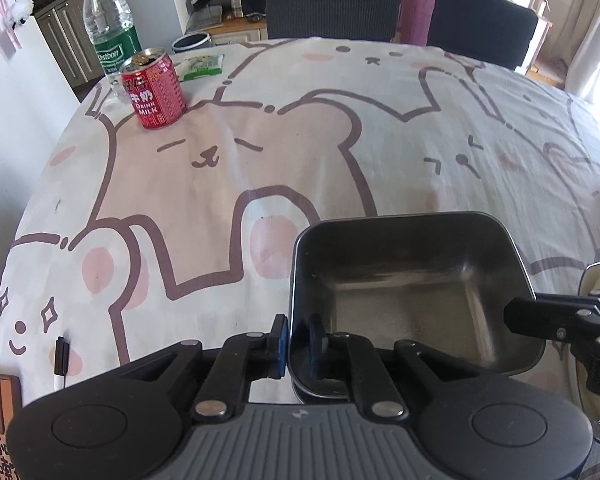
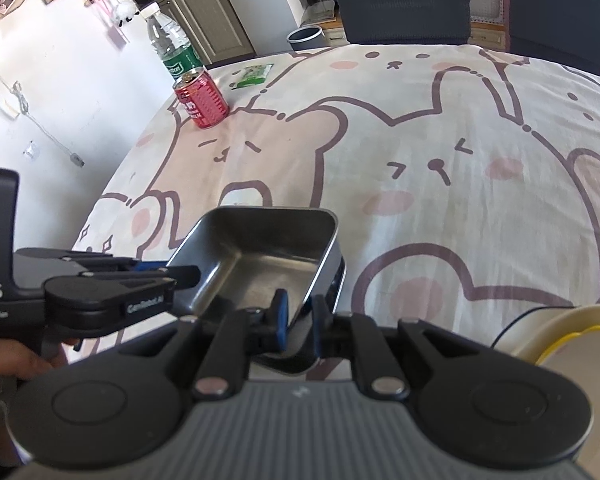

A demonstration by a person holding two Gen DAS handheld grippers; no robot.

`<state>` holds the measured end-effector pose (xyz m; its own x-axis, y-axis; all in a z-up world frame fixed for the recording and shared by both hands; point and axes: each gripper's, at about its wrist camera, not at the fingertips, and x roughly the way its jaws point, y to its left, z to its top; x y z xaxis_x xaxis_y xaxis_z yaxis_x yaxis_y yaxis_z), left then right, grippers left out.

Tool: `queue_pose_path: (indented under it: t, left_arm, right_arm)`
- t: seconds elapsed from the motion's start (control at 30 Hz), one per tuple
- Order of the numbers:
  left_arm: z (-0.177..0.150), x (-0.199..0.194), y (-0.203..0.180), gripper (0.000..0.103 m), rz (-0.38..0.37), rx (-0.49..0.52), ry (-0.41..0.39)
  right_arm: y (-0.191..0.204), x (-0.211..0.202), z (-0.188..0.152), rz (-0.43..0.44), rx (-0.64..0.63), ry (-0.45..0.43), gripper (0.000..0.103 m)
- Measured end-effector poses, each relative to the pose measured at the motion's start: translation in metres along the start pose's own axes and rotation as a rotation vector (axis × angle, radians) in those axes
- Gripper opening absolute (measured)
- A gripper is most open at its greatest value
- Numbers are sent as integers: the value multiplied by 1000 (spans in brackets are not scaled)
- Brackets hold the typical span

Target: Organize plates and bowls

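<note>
A square metal bowl (image 1: 412,280) sits nested on a second one, whose rim (image 1: 320,392) shows beneath it, on the bear-print tablecloth. My left gripper (image 1: 298,340) straddles the bowl's left wall; one blue pad is outside, the other inside, with a small gap to the wall, so it is open. In the right wrist view my right gripper (image 2: 300,320) is shut on the right wall of the same bowl (image 2: 260,256). Each gripper also shows from the side in the other view: the right gripper (image 1: 510,314) and the left gripper (image 2: 192,272).
A red milk can (image 1: 156,88), a water bottle (image 1: 108,20) and a green packet (image 1: 202,66) stand at the far left of the table. Cream dishes with a yellow-rimmed plate (image 2: 572,332) lie right of the bowl. Two dark chairs (image 1: 332,0) stand behind the table.
</note>
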<state>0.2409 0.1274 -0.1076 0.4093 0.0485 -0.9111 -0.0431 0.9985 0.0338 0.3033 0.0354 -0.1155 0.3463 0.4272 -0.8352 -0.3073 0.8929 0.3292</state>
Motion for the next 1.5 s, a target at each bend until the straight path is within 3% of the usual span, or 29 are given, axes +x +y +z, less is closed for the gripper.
queue_pose_path:
  t: [0.83,1.5]
  left_arm:
    - [-4,20,-3,7,-9,71,90]
    - [-5,19,1,12,0,59,82]
  right_arm:
    - [3,31,-7,-86,-88,130,10]
    - [-10,39,-8,-58,3,148,12]
